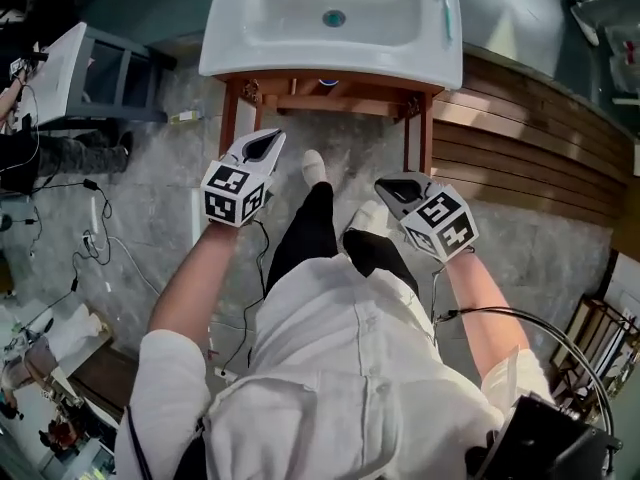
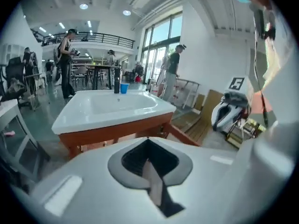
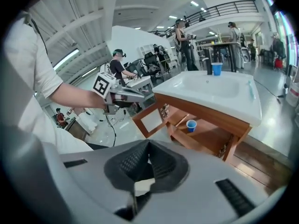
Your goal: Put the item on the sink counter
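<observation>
The white sink [image 1: 230,48] stands on a wooden frame straight ahead of me. A teal and white toothbrush [image 1: 446,10] lies on its right rim, also visible in the right gripper view [image 3: 251,88]. My left gripper [image 1: 275,136] hovers short of the sink's front left leg, jaws shut with nothing in them [image 2: 148,140]. My right gripper [image 1: 383,184] hangs lower, near the front right leg, jaws together and empty [image 3: 148,142]. A blue cup [image 3: 191,125] sits on the shelf under the basin. Another blue cup [image 2: 124,88] stands at the sink's far edge.
A grey side table [image 1: 70,68] stands to the left, with cables [image 1: 95,238] trailing over the stone floor. Wooden decking [image 1: 520,138] runs along the right. My own legs and socked feet [image 1: 315,168] are between the grippers. People stand in the background.
</observation>
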A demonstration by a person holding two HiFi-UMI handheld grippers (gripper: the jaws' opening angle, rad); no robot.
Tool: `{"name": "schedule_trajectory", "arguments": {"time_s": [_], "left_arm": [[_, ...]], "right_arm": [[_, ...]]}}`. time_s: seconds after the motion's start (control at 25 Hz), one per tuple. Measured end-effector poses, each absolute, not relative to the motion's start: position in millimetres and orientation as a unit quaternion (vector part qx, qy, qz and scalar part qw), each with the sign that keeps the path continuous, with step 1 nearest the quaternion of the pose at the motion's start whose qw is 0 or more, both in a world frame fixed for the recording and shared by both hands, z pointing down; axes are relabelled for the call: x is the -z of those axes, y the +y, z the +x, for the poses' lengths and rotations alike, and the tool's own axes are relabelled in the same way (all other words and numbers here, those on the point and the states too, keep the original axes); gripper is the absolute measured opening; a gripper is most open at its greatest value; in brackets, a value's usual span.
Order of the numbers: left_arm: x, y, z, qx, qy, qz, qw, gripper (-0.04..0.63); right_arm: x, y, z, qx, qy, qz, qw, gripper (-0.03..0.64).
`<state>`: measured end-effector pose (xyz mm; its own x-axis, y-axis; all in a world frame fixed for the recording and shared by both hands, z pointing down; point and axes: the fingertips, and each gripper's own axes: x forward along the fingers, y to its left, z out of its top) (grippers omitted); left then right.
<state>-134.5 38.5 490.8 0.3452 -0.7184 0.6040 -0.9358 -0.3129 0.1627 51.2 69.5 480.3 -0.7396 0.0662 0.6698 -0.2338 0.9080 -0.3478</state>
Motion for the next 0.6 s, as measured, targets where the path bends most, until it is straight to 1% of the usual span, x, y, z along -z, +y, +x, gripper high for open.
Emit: {"name": "schedule_trajectory", "arguments": {"time_s": [0.12, 0.28, 0.44, 0.6], "left_arm": [[-441.9, 75.3, -113.6, -0.189, -0.503, 0.797, 0.277, 0.005], [-397.6, 102.6, -84.7, -0.165, -0.458, 0.823, 0.294, 0.005], [-371.5, 133.8, -59.6, -0.177, -0.402, 0.857, 0.268, 0.006], [-334.7, 164.0, -55.3, -0.149, -0.380, 0.878, 0.251, 0.005]], "right_arm": [[-442.6, 77.4, 61.5, -0.202, -0.917, 0.065, 0.337, 0.003], [-404.1, 88.1, 65.1, -0.192, -0.926, 0.098, 0.310, 0.003], [-376.9, 111.4, 56.5, -0.201, -0.932, 0.133, 0.272, 0.003], [-360.6, 136.1, 37.8, -0.197, -0.934, 0.156, 0.255, 0.003]]}}
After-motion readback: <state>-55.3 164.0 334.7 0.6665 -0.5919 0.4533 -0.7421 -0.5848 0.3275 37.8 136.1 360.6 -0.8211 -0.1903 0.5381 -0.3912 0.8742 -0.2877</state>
